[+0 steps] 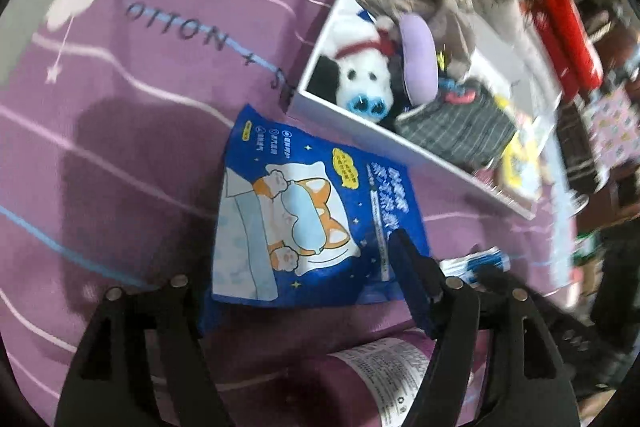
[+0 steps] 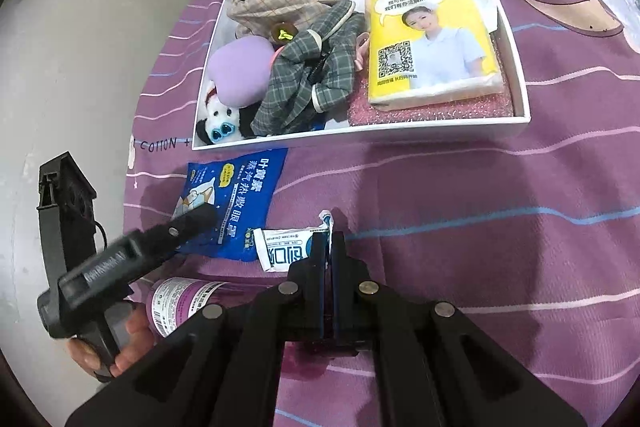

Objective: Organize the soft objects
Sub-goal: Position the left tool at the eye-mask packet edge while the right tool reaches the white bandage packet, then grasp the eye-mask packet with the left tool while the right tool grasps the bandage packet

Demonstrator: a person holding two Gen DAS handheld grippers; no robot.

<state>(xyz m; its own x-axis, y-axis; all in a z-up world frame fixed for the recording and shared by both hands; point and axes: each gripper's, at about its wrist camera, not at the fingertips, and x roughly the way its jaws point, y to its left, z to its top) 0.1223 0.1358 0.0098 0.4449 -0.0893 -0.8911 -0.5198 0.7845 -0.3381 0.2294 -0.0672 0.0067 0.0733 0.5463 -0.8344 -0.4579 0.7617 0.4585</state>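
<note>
A blue eye-mask packet [image 1: 296, 223] [image 2: 230, 203] lies flat on the purple sheet, just in front of the white box [image 1: 352, 117] [image 2: 360, 133]. My left gripper [image 1: 296, 291] is open around the packet's near edge, one finger [image 1: 412, 279] resting on the packet. My right gripper [image 2: 329, 239] is shut on a small white and blue sachet [image 2: 286, 247], also seen in the left wrist view [image 1: 476, 263]. The box holds a white plush dog [image 2: 220, 119], a purple cushion [image 2: 240, 71], plaid clothes [image 2: 312, 75] and a yellow tissue pack [image 2: 432, 35].
A purple bottle [image 2: 180, 301] [image 1: 384, 367] lies on the sheet by the left hand. The purple striped sheet [image 2: 480, 211] covers the surface. Pale floor [image 2: 80, 47] is at the left. Red items [image 1: 568, 39] lie beyond the box.
</note>
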